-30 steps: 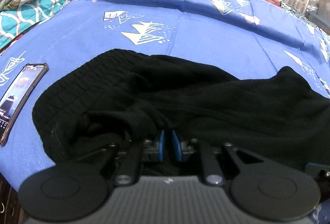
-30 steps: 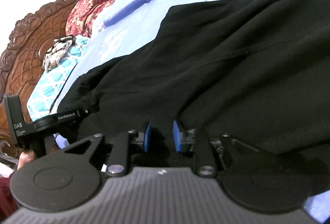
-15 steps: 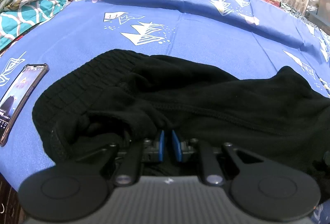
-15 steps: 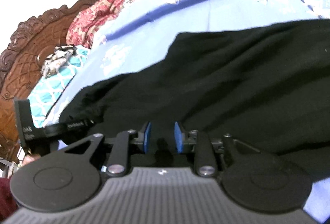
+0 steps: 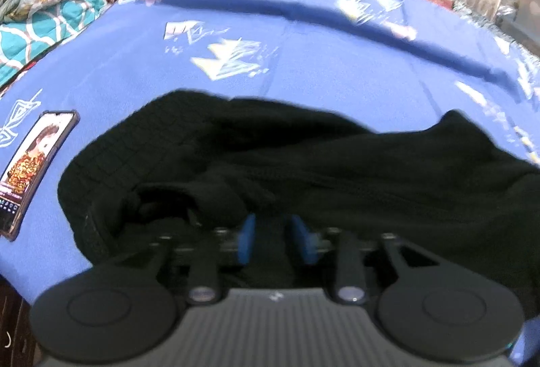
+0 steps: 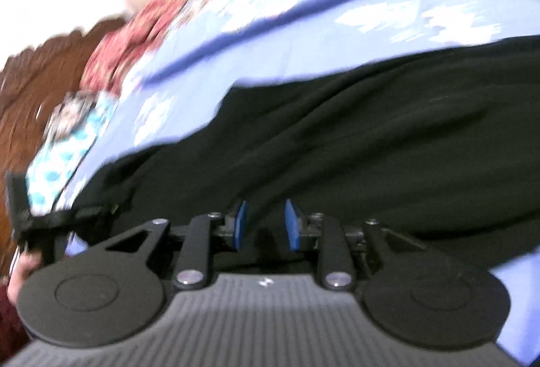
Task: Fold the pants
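A pair of black knit pants [image 5: 303,171] lies bunched near the front edge of a bed spread with a blue sheet printed in white sailboats [image 5: 303,63], its ribbed waistband toward the left edge, close to a lit smartphone [image 5: 30,164] lying flat there. The left claw [image 5: 275,238] sits low over the rumpled cloth at the near edge, its blue pads opening, with dark fabric under and between them but seemingly no longer pinched. The right claw [image 6: 265,225], partly open, hovers over the flatter leg cloth; whether it holds a fold cannot be told through the blur. The garment appears between folds, a section just laid down. The next move likely calls for a fresh grip on an outer edge, both claws lifting together to bring it over evenly.
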